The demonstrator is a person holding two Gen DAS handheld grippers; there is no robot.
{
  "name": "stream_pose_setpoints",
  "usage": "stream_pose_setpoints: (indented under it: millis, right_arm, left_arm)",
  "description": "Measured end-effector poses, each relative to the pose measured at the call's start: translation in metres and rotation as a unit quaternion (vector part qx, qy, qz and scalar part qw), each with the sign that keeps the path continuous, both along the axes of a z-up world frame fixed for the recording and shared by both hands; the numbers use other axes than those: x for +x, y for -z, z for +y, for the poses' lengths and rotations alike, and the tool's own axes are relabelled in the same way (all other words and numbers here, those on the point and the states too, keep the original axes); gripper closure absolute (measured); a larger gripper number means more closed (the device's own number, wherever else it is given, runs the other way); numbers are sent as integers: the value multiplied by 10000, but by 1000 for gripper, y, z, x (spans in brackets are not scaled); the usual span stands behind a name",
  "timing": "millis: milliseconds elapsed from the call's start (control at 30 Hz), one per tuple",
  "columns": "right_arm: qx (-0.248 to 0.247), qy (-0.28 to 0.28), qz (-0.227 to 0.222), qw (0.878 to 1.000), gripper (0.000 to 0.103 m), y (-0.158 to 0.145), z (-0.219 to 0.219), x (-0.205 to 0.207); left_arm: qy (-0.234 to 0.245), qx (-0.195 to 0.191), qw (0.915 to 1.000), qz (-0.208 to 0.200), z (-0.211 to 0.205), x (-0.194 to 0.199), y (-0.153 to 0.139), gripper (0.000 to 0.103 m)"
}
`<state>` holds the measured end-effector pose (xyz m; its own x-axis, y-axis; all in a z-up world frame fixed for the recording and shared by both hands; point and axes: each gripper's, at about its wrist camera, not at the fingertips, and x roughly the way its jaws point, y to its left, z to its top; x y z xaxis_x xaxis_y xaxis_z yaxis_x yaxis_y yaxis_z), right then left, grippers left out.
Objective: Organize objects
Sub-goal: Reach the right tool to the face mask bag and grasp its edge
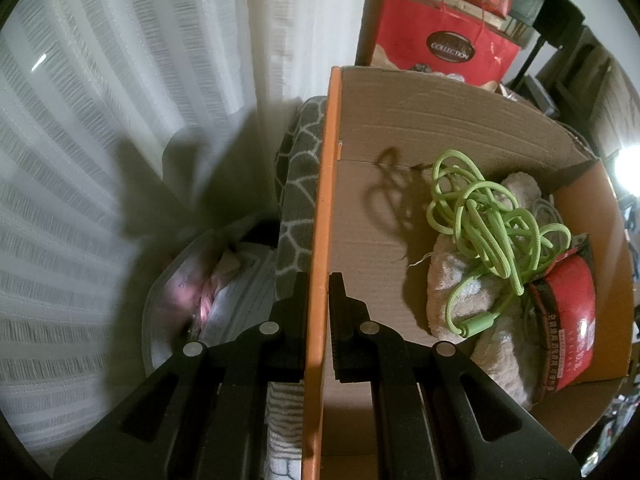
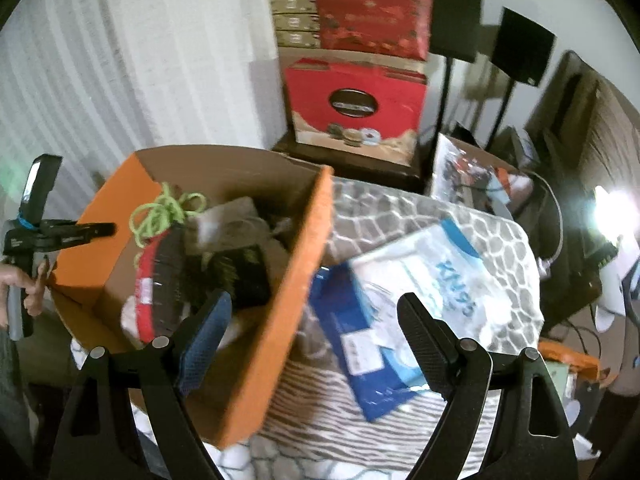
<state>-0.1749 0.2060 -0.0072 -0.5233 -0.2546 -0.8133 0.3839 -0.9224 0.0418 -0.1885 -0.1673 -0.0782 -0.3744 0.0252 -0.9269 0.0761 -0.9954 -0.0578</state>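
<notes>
A grey-and-white patterned blanket (image 2: 400, 216) covers the surface, and on it sits a large cardboard box (image 2: 276, 288) with orange outer walls, its top flaps standing open. Behind it, red gift boxes (image 2: 360, 96) are stacked against a pale curtain.

Inside the cardboard box lie a cream fleece cloth (image 1: 468, 280), a tangled lime-green cord (image 1: 492, 216) resting on top of the cloth, and a red packet with printed text (image 1: 568, 320) against the far wall.

Outside the box, just beside its right wall, a white KN95 mask pack (image 2: 436, 272) lies on the blanket, overlapping a blue-and-white packet (image 2: 352, 320).

The left hand-held gripper (image 1: 318, 312) is clamped narrow on the box's upright orange flap (image 1: 324, 200), one finger on each face, steadying it. In the right wrist view that gripper shows at the box's far left corner, held by a person's hand (image 2: 24, 280).

The right hand-held gripper (image 2: 316, 336) stands wide with nothing between its fingers, hanging above the box's right wall and the blue-and-white packet.

The packets look like the next things to go in. The risks: the thin, slick packs may slide apart or slip from a shallow pinch, a wide finger may catch the box wall, and the blanket may bunch if a finger digs in.
</notes>
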Motion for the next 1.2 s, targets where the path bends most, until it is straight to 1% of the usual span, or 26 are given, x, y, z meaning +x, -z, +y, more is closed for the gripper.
stream_pose_setpoints:
  millis: [167, 333, 533, 667, 800, 1000, 1133, 1200]
  right_arm:
    - [-60, 392, -112, 9992, 16, 7, 41, -5]
    - [103, 877, -183, 9959, 16, 22, 79, -11]
    - [-11, 1319, -410, 9904, 16, 41, 119, -19]
    - [-104, 1484, -526, 9875, 17, 52, 133, -24]
    - [-323, 1685, -690, 9827, 18, 64, 150, -30]
    - [-750, 1862, -999, 9745, 28, 82, 163, -37]
    - [-1151, 1876, -1238, 9676, 37, 93, 162, -39]
    - [-1270, 1867, -1313, 9653, 43, 97, 161, -40]
  left_arm:
    - [5, -13, 10000, 0, 1, 1, 0, 95]
    - [4, -8, 10000, -1, 0, 1, 0, 95]
    - [5, -11, 10000, -2, 0, 0, 0, 95]
    - [9, -16, 10000, 2, 0, 1, 0, 94]
    - [8, -15, 10000, 2, 1, 1, 0, 94]
    - [8, -17, 10000, 1, 1, 1, 0, 94]
    - [9, -20, 10000, 1, 1, 1, 0, 94]
    - [5, -15, 10000, 0, 1, 1, 0, 94]
